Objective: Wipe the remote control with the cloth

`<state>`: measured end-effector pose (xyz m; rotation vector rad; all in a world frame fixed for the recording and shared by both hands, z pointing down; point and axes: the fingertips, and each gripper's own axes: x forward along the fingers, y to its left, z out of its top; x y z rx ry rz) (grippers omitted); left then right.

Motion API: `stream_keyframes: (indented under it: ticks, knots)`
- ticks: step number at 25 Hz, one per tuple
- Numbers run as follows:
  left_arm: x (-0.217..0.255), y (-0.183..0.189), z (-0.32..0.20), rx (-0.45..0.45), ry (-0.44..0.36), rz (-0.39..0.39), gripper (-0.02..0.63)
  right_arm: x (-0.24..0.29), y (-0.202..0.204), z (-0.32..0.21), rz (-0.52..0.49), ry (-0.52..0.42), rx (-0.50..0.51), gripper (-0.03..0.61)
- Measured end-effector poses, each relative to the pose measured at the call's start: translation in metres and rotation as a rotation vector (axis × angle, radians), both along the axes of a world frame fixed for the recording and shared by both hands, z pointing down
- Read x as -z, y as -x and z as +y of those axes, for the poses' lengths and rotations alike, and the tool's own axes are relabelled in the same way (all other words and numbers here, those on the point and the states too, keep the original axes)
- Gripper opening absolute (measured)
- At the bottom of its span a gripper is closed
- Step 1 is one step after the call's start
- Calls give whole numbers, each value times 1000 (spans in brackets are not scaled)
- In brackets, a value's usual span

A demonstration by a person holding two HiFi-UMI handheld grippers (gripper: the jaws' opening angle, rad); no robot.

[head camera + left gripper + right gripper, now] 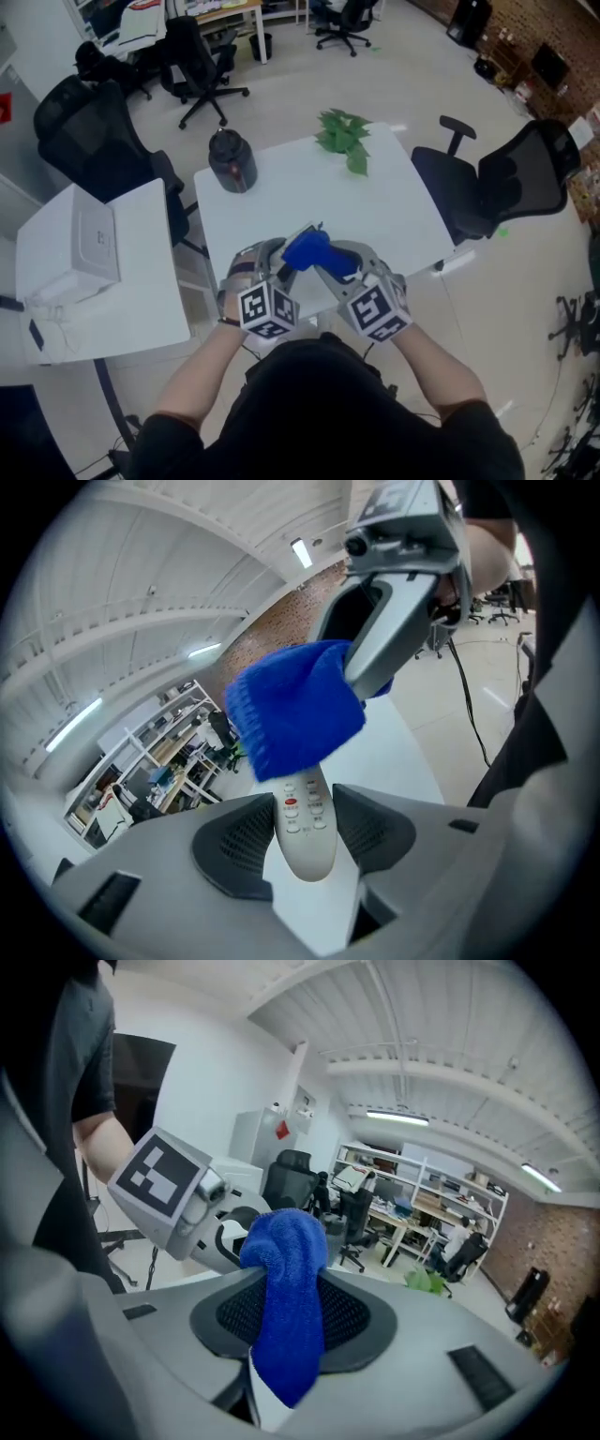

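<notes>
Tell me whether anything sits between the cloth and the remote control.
Nothing visible does. The blue cloth, clamped in the right gripper, overlaps the far end of the remote control, which the left gripper holds between its jaws.

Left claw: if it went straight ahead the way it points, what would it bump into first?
Most likely the fuzzy blue cloth. The left claw grips a white plastic remote control, and the cloth, pinched in the right claw, covers its far end, straight ahead.
</notes>
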<state>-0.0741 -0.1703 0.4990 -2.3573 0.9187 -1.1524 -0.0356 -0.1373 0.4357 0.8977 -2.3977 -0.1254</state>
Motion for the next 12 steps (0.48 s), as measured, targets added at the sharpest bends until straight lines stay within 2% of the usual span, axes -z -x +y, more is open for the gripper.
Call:
stream_keyframes:
  ticks: [6,12]
  knots:
    - [22,8,23,-60,-86,-64,202,3,66,31,112,36,121,141]
    - [33,6,37,-142,-258,-178,201,-1,65,38,169,82,143,137]
